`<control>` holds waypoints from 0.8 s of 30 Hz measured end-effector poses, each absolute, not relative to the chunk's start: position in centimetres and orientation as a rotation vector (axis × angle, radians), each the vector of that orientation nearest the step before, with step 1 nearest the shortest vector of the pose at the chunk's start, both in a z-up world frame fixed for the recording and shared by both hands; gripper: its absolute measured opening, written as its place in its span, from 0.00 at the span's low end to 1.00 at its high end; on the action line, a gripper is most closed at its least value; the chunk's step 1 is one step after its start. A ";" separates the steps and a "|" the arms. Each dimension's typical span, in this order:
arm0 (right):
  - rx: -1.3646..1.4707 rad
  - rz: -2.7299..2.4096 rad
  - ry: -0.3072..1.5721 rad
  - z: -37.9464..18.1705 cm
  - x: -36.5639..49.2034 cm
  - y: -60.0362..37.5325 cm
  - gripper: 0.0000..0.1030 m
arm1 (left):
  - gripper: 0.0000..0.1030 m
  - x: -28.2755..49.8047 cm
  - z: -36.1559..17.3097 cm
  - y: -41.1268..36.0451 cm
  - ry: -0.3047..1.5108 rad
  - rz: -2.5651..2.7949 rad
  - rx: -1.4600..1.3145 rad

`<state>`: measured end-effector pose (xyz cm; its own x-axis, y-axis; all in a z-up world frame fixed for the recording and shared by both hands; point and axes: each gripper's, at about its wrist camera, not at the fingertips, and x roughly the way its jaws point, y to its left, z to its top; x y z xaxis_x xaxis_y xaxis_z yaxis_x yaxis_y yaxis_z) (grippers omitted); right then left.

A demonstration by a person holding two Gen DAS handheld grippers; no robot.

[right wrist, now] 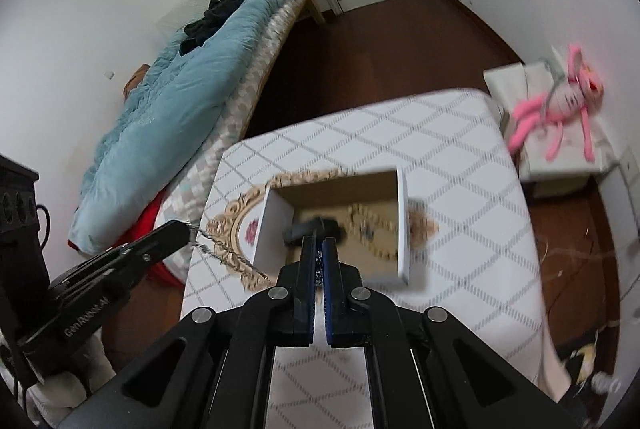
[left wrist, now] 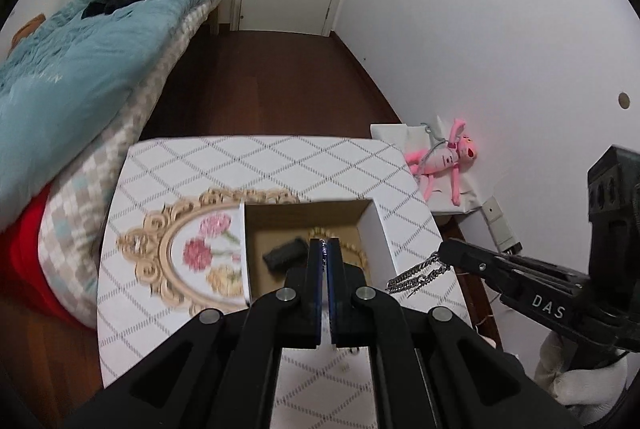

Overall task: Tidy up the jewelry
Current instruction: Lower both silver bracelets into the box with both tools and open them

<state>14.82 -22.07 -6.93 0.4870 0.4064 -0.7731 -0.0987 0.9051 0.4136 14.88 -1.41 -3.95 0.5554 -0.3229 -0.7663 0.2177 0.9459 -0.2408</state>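
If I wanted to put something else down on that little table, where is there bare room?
The white diamond-patterned tabletop is bare along the far edge, beyond the open cardboard box. The strip right of the box also looks free. The middle is crowded: box, gold-framed floral picture, and both grippers holding a silver chain.

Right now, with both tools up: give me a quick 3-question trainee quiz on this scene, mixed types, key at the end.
1. True or false: the white open cardboard box holds a tan beaded bracelet.
2. What does the right tool grip? A: silver link chain; B: pink plush toy; C: black block.
3. Fill in: the left tool is ___ (open/shut).
Key: 1 true; 2 A; 3 shut.
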 end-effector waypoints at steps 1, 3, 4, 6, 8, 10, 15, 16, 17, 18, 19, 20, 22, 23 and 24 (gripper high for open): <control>0.323 0.310 1.022 -6.9 15.8 -21.9 0.03 | 0.00 15.8 -4.1 -1.5 0.935 -0.320 -0.125; 0.311 0.299 1.028 -7.0 17.5 -21.8 0.03 | 0.00 17.7 -4.6 -1.6 0.953 -0.315 -0.123; 0.309 0.296 1.036 -7.2 18.4 -21.7 0.03 | 0.00 18.7 -5.0 -1.7 0.967 -0.319 -0.117; 0.297 0.274 1.055 -7.9 20.1 -21.6 0.03 | 0.00 20.1 -5.7 -2.0 0.985 -0.313 -0.107; 0.295 0.259 1.080 -8.8 21.7 -21.6 0.03 | 0.00 21.9 -6.8 -2.3 1.016 -0.306 -0.088; 0.295 0.247 1.108 -10.0 23.1 -21.6 0.03 | 0.00 23.2 -8.0 -2.6 1.049 -0.299 -0.069; 0.261 0.250 1.185 -12.8 26.1 -21.0 0.03 | 0.03 25.8 -10.3 -2.3 1.123 -0.246 -0.061; 0.259 0.257 1.217 -13.5 26.6 -20.8 0.03 | 0.06 26.3 -10.5 -2.1 1.138 -0.224 -0.064; 0.242 0.246 1.234 -14.0 27.0 -20.7 0.03 | 0.06 26.7 -10.8 -1.9 1.154 -0.195 -0.058; 0.207 0.230 1.249 -14.4 27.4 -20.5 0.03 | 0.06 27.0 -11.0 -1.8 1.163 -0.170 -0.050; 0.188 0.214 1.260 -14.7 27.6 -20.4 0.04 | 0.06 27.2 -11.2 -1.5 1.172 -0.140 -0.041; 0.182 0.209 1.264 -14.9 27.6 -20.5 0.04 | 0.07 27.2 -11.4 -1.4 1.176 -0.129 -0.040; 0.169 0.195 1.265 -15.1 27.6 -20.6 0.11 | 0.07 27.0 -11.7 -0.9 1.182 -0.107 -0.044; 0.152 0.181 1.256 -15.0 27.3 -20.7 0.14 | 0.13 26.9 -11.9 -0.7 1.179 -0.097 -0.041; 0.137 0.169 1.251 -15.0 27.1 -20.8 0.25 | 0.21 26.8 -12.0 -0.6 1.178 -0.083 -0.032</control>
<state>27.10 -20.75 -15.03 0.3049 0.2020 -0.9307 -0.0530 0.9793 0.1952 26.79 -0.64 -12.02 0.3804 -0.0821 -0.9212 0.0486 0.9965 -0.0687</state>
